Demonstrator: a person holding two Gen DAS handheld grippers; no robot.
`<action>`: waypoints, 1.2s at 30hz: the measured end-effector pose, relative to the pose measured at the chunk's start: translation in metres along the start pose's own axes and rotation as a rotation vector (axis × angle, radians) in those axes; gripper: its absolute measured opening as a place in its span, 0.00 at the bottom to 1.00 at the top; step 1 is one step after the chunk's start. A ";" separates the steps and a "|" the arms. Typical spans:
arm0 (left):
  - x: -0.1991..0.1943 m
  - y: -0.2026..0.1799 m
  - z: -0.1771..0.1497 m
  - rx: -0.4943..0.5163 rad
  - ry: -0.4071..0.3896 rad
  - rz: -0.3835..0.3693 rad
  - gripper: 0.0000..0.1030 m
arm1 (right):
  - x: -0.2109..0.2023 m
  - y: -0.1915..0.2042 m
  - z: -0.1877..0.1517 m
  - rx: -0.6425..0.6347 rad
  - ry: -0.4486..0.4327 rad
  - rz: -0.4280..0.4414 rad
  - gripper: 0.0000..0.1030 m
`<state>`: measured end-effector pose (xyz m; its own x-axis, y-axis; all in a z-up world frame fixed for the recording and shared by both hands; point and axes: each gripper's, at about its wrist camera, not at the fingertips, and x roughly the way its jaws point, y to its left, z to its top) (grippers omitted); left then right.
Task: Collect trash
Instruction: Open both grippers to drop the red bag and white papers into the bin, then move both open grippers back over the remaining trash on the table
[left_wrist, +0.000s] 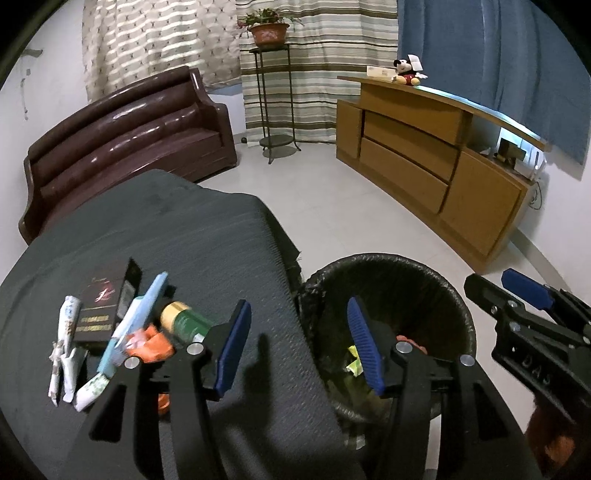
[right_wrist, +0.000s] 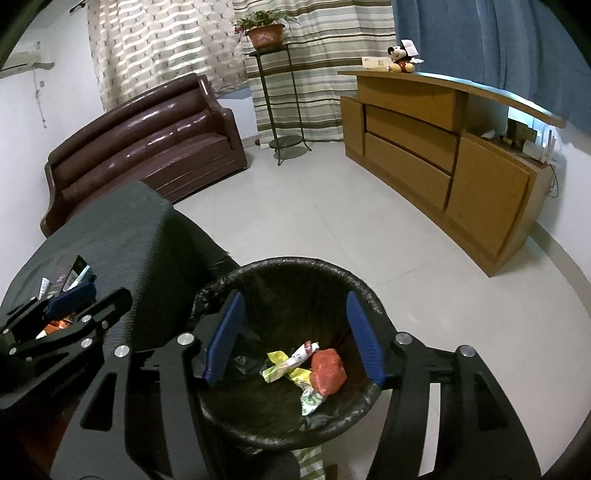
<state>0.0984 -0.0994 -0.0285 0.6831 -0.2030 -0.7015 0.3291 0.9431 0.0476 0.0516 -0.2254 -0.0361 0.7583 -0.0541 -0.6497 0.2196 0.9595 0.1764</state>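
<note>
Beside the bin (right_wrist: 286, 413), on its left, sits a table with a dark cloth (left_wrist: 207, 236). A pile of trash (left_wrist: 122, 332) lies on that cloth: a dark box, white wrappers, a blue strip, a green can and something orange. The left gripper (left_wrist: 295, 347) hangs over the cloth's edge next to the bin, jaws apart and holding nothing. The right gripper (right_wrist: 295, 336) hangs right over the bin, jaws apart and empty too; wrappers and a red lump lie inside. A good next move looks like reaching left for one small piece, pinching it firmly and carrying it over the bin before letting go. Behind the bin are a brown sofa (left_wrist: 125, 136), a plant stand (left_wrist: 273, 92) and a wooden cabinet (left_wrist: 424, 158) on a pale tiled floor.
</note>
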 end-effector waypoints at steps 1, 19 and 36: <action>-0.003 0.003 -0.002 -0.001 -0.002 0.005 0.54 | -0.001 0.002 0.000 0.001 -0.002 0.005 0.56; -0.047 0.101 -0.033 -0.129 0.005 0.141 0.59 | -0.011 0.103 -0.018 -0.133 0.055 0.131 0.56; -0.059 0.174 -0.057 -0.250 0.013 0.234 0.60 | -0.004 0.178 -0.015 -0.256 0.055 0.193 0.54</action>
<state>0.0782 0.0922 -0.0197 0.7121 0.0288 -0.7015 -0.0069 0.9994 0.0340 0.0782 -0.0506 -0.0130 0.7350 0.1438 -0.6626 -0.0919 0.9894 0.1128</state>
